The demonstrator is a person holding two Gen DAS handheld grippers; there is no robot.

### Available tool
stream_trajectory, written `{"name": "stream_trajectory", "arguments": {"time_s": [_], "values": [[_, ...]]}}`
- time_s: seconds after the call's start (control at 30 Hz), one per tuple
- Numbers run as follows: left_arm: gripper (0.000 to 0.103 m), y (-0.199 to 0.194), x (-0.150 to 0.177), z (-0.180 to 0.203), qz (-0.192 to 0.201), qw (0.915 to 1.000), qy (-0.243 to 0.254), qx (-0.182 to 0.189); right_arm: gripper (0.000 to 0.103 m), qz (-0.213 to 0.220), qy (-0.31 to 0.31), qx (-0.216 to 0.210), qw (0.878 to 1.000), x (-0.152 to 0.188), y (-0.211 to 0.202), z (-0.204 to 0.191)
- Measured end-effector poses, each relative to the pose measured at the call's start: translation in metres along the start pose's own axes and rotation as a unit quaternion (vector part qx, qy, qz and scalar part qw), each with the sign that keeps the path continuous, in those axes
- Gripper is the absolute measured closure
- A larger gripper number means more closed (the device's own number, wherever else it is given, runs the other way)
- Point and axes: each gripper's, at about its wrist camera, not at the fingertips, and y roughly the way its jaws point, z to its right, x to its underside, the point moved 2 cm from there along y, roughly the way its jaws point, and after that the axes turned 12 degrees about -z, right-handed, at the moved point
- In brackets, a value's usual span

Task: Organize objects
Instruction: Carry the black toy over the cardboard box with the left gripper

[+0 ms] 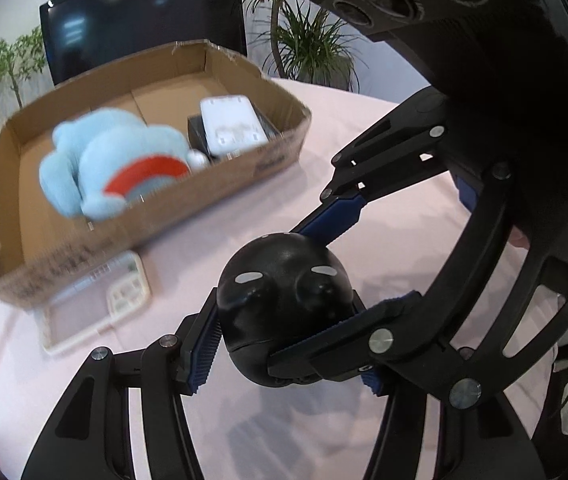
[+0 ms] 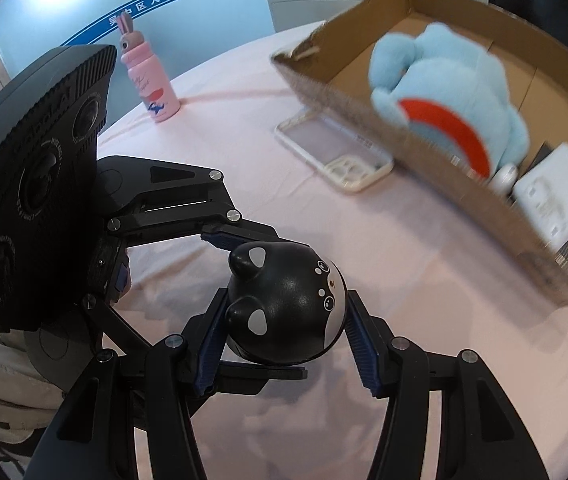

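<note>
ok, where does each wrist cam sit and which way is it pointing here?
Left wrist: on left gripper, facing the cardboard box; own fingers below, right gripper reaching in from the right.
Right wrist: on right gripper, facing the box, pink bottle far left; own fingers below, left gripper reaching in from left.
Shared: black toy gripped by both, box, blue plush.
</note>
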Motion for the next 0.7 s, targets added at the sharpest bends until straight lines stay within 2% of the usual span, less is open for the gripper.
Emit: {"name": "stream_trajectory", "arguments": {"time_s": [0.3, 0.7], "values": [[0.047, -0.019, -0.068, -0.025, 0.031, 0.9987, 0.034, -0.024, 0.049, 0.029, -0.008, 0.041, 0.999, -0.037, -0.054, 0.029], [0.047, -0.051, -0.170, -0.058, 0.083, 0.9907, 0.090, -0.058, 0.049, 0.079, -0.011, 0.084, 0.993, -0.088, -0.144, 0.079]]}}
